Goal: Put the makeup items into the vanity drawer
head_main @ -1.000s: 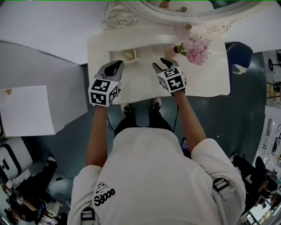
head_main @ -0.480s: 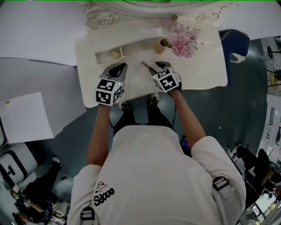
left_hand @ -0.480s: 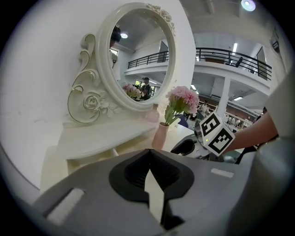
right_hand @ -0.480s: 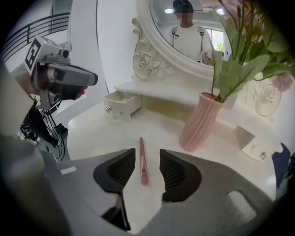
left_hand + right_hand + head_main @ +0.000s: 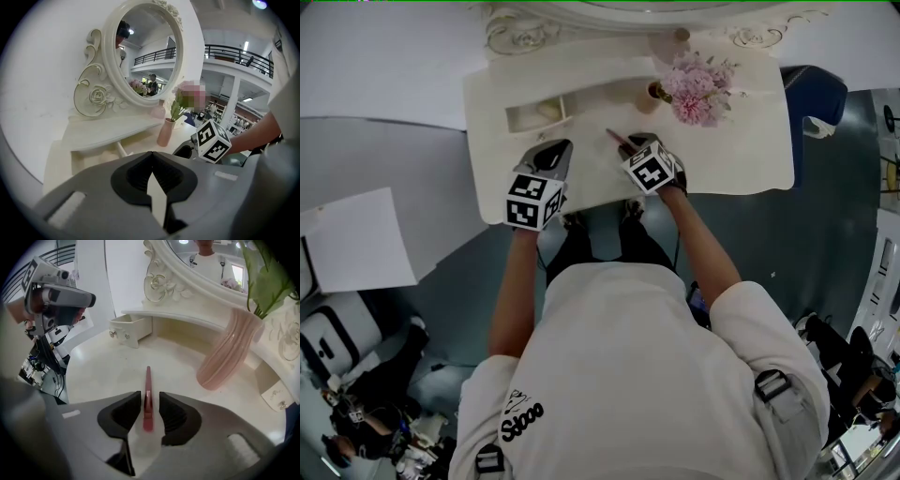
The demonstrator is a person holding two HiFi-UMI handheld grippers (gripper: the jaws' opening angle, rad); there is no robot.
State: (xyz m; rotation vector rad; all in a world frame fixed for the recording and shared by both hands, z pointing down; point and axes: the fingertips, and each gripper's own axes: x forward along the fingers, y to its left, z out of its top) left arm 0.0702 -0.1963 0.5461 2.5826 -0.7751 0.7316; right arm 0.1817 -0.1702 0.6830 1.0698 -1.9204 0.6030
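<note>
A slim pink makeup stick [image 5: 148, 394] lies on the cream vanity top [image 5: 731, 159], pointing away from me. My right gripper [image 5: 149, 399] straddles its near end. Its jaws are closing, and a thin gap still shows beside the stick [image 5: 615, 140]. From above, the right gripper [image 5: 630, 143] sits just in front of the pink vase [image 5: 656, 92]. My left gripper [image 5: 555, 151] hovers over the table's front left with its jaws together and empty; its tips [image 5: 151, 168] meet. The small drawer [image 5: 534, 114] stands open at the left, with a pale item inside.
The ribbed pink vase [image 5: 229, 357] with pink flowers [image 5: 696, 94] stands close to the right of the stick. An ornate oval mirror [image 5: 145, 51] rises behind a raised shelf [image 5: 112, 129]. The drawer front with two knobs [image 5: 131, 330] juts out at the left.
My right gripper pulled back from beside the vase toward the table's front and now straddles the pink stick. The left gripper stayed roughly where it was.
</note>
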